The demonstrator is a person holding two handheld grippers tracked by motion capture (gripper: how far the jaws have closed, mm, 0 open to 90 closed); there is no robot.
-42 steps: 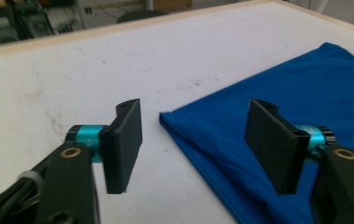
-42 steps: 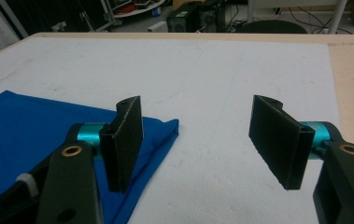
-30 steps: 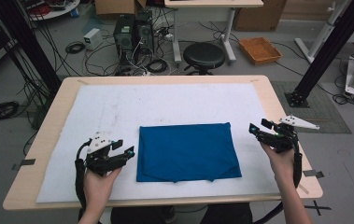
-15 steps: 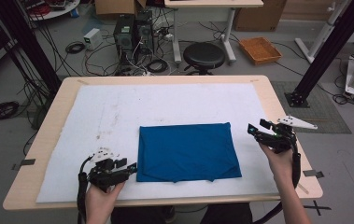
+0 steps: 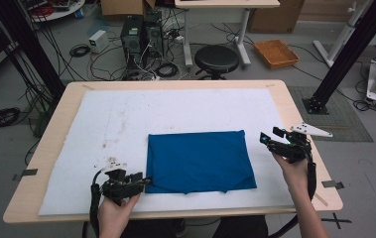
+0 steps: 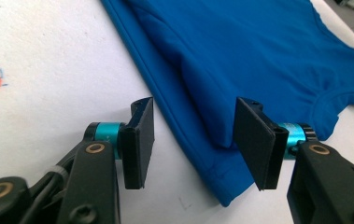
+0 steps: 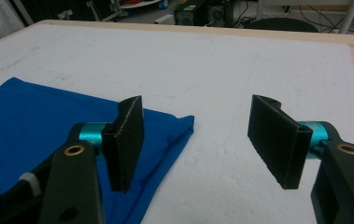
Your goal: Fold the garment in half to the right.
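A folded blue cloth (image 5: 200, 161) lies flat on the white mat (image 5: 126, 119), a little right of the middle. My left gripper (image 5: 143, 182) is low at the cloth's near left corner. In the left gripper view its jaws stand open (image 6: 195, 140) on either side of that folded corner (image 6: 212, 154), and the pads do not press on it. My right gripper (image 5: 270, 138) hovers just off the cloth's far right corner, open, with the grey plate on top. In the right gripper view (image 7: 198, 140) that corner of the cloth (image 7: 174, 126) lies below the left jaw, with bare mat between the jaws.
The mat covers most of a wooden table (image 5: 294, 114). Beyond the far edge, on the floor, are a black stool (image 5: 217, 58), an orange tray (image 5: 276, 52), computer cases (image 5: 138, 32) with cables, and black frame posts (image 5: 346, 54) at both sides.
My left gripper has come down and toward the near edge, and its jaws now straddle the cloth's near left corner. The right gripper has kept still.
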